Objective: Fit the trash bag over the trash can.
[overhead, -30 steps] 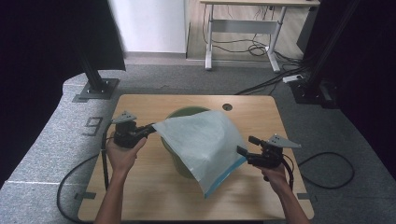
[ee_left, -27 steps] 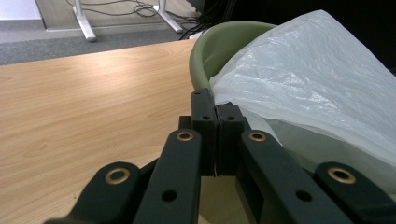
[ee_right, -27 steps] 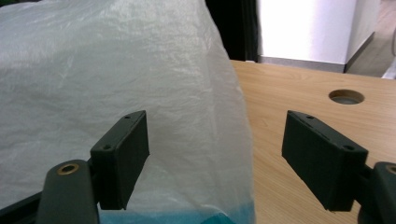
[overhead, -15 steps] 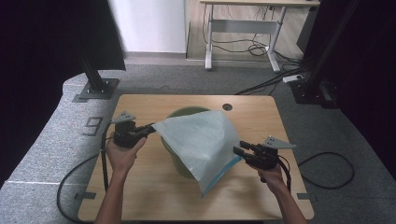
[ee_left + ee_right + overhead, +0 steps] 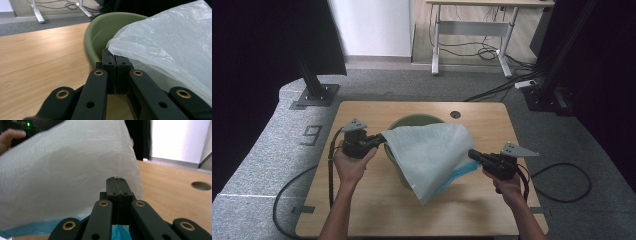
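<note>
- A translucent white plastic bag (image 5: 430,155), edged in blue along its lower right side, hangs stretched between two hand-held grippers at the centre of the high view, draped over a green bowl (image 5: 412,122) on the wooden table (image 5: 377,210).
- The bag's film is thin, crinkled and cloudy; it tapers to a point at lower centre of the high view, just above the tabletop.
- The left gripper (image 5: 381,138), at centre left of the high view, has its jaws clamped on the bag's left corner; the left gripper view shows the black jaws pressed together with the film (image 5: 172,47) pinched at their tips and the bowl's rim (image 5: 90,45) just behind.
- The right gripper (image 5: 472,155), at centre right, has just been closing and now pinches the bag's right edge; the right gripper view shows its jaws together on the white film (image 5: 70,177), with the blue strip (image 5: 32,228) low in the frame.
- The one legible marking is a figure "9" (image 5: 311,134) on the grey floor at left of the table, seen in the high view.
- The right gripper view alone shows a round hole (image 5: 201,185) in the tabletop close up and the person's other hand (image 5: 8,137) at upper left; the high view adds a white-legged desk (image 5: 472,25) and cables (image 5: 562,180) on the floor.
</note>
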`<action>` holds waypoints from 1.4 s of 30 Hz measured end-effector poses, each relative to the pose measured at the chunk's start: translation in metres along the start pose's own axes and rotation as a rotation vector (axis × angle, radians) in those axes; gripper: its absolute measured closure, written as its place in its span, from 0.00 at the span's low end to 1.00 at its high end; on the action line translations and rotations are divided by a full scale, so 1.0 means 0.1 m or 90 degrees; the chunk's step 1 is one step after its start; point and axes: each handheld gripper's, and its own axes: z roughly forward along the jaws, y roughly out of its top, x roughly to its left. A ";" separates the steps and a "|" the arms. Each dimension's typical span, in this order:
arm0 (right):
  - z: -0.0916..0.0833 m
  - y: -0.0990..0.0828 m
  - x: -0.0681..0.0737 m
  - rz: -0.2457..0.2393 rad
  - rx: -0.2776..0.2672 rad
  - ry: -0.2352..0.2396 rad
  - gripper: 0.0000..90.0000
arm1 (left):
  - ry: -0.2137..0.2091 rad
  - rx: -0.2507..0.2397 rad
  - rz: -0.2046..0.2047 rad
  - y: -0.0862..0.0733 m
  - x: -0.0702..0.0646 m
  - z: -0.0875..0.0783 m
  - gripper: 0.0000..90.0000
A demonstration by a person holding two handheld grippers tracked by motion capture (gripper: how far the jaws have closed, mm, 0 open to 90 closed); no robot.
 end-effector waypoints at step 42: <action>-0.14 0.35 0.12 0.029 -0.028 -0.060 0.99 | -0.081 0.040 0.100 0.10 -0.67 -0.07 0.30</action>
